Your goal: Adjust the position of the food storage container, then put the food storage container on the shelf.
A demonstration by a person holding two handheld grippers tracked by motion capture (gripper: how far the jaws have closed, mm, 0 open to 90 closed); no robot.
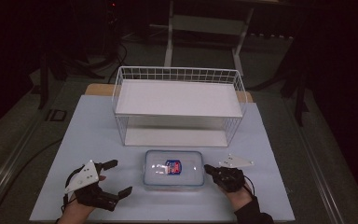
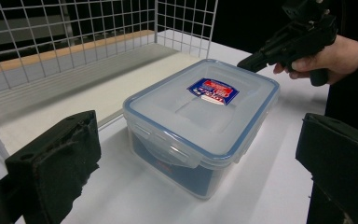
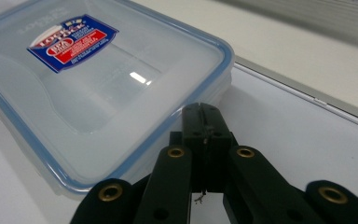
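A: Entry. One clear lidded container (image 1: 174,169) sits on the table (image 1: 98,140), just in front of the white wire rack (image 1: 177,105), between the two grippers. One red-and-blue label on its lid.

B: Left gripper (image 1: 114,178)?

A: Jaws spread wide, nothing between them, resting left of the box and facing it. My reading: parked, ready to steady or take the near side.

B: Right gripper (image 1: 208,169)?

A: Jaws pressed together on nothing. In the right gripper view the closed tip (image 3: 204,122) sits at the lid's blue rim, touching or just short of it; I cannot tell which. Probably closed to act as a single point, for nudging the box or working a lid latch.

B: Count?

A: One container, one rack with two shelves, two grippers.
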